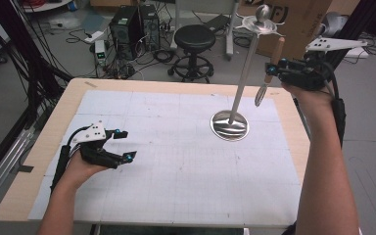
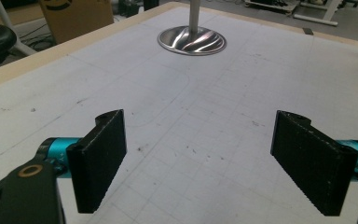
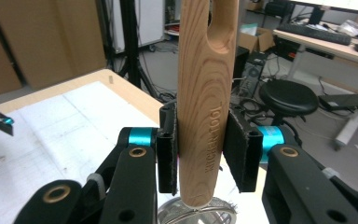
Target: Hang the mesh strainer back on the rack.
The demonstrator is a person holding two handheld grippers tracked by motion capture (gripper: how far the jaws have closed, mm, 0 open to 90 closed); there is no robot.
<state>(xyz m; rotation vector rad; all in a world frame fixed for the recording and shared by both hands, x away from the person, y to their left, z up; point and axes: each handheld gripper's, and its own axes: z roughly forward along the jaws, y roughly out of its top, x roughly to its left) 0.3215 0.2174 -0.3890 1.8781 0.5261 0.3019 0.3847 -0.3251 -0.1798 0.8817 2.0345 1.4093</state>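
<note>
No container stands on the surface (image 1: 176, 196). The nearest thing to one is a metal stand (image 1: 230, 125) right of the frame's centre in the high view, its round polished base flat on the white gridded sheet (image 1: 166, 161) and a thin pole rising from it to a winged top with a ball knob at the upper right of the frame. Nothing hangs on that top.

The right gripper (image 1: 275, 68) is raised high at the upper right of the high view, beside the pole near its top and apart from it. Its jaws are pinched on a wooden-handled utensil (image 1: 270, 73), which hangs nearly upright with the handle above the jaws and the metal end pointing down above the surface's far right part. In the right gripper view the wooden handle (image 3: 206, 98) fills the middle of the frame, clamped between both pads, with a slot in the wood at the top and the words KITCHEN TOOL along its side.

The left gripper (image 1: 124, 144) sits low at the lower left of the high view, jaws spread wide with nothing between them; in the left gripper view the stand's base (image 2: 192, 41) lies far off at the top centre.
</note>
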